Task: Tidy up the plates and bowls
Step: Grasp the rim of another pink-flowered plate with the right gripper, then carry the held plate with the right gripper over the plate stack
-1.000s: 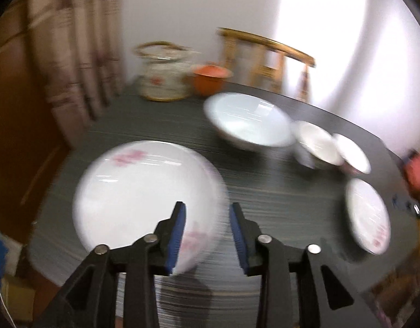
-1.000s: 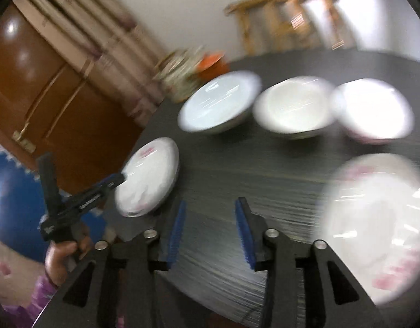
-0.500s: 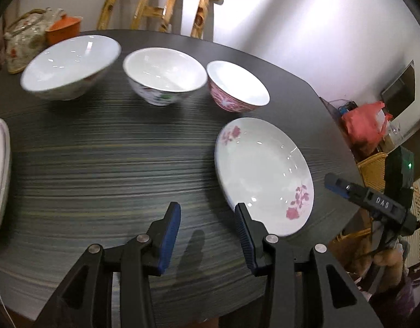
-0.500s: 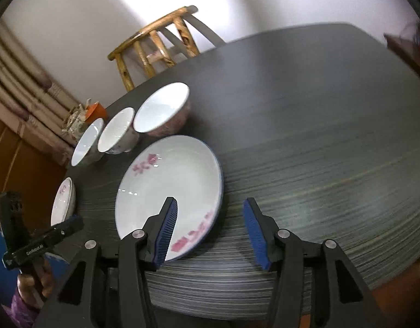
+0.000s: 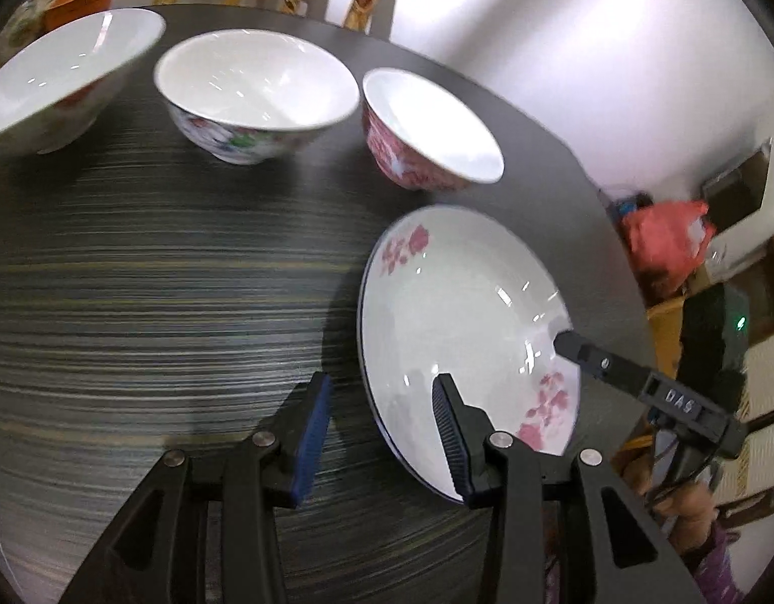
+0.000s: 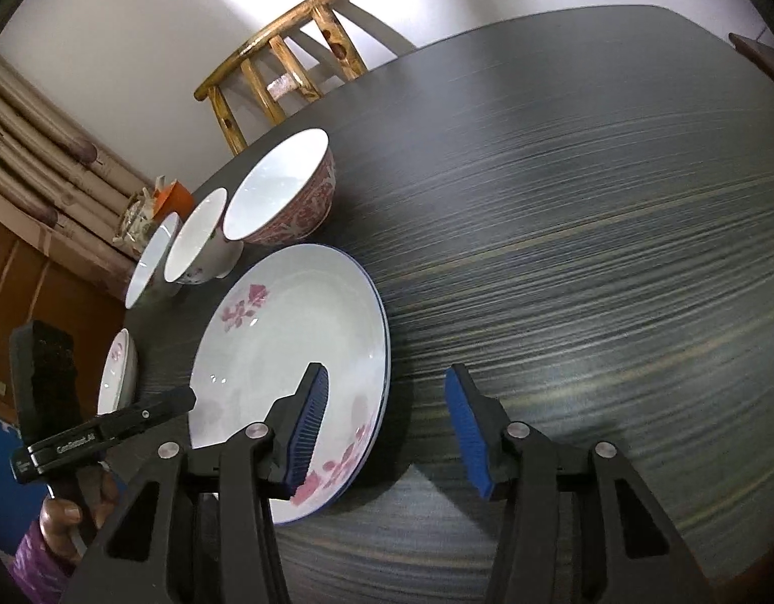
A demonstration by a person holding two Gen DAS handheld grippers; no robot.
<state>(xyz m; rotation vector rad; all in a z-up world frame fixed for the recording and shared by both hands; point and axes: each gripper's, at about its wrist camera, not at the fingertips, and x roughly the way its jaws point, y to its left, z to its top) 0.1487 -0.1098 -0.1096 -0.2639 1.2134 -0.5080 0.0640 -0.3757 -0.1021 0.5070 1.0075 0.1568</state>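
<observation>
A white plate with pink flowers lies near the table's front edge; it also shows in the right wrist view. My left gripper is open, its jaws on either side of the plate's left rim. My right gripper is open, its jaws on either side of the plate's right rim. Behind the plate stand a red-patterned bowl, a floral bowl and a wide white bowl in a row. A second plate lies at the far left.
The dark striped table stretches wide to the right. A wooden chair stands behind it. An orange container and a patterned pot sit at the back left. A red bag lies beyond the table's right edge.
Both grippers have closed in on the flowered plate from opposite sides. The left one swung from the far-left plate toward the right. Both stay open.
</observation>
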